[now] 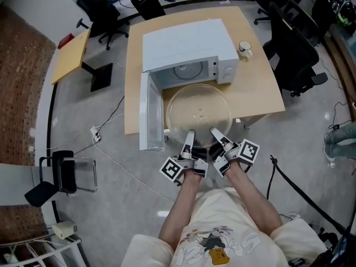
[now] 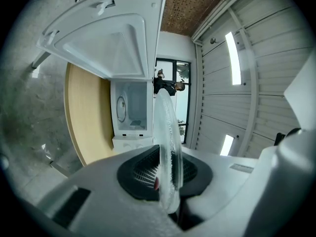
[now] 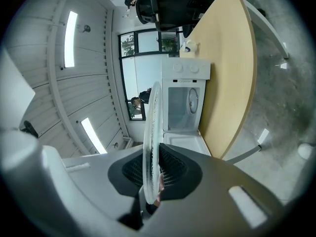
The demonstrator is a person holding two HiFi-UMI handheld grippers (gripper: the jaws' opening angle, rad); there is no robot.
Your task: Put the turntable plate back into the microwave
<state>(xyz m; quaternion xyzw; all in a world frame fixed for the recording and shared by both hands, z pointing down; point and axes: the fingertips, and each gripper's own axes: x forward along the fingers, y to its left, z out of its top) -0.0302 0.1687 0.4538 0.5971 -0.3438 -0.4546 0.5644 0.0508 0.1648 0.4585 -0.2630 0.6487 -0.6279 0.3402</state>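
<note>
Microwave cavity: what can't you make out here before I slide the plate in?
- The cavity floor: in the head view, mostly hidden under the roof of the microwave; too small in both gripper views.
- Underside of the glass turntable plate: hidden in the head view, edge-on in the gripper views.
- Its near rim: covered by the left gripper and right gripper.
- The control panel markings: too small.

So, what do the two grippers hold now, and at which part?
Both the left gripper and the right gripper grip the glass turntable plate by its near rim.
</note>
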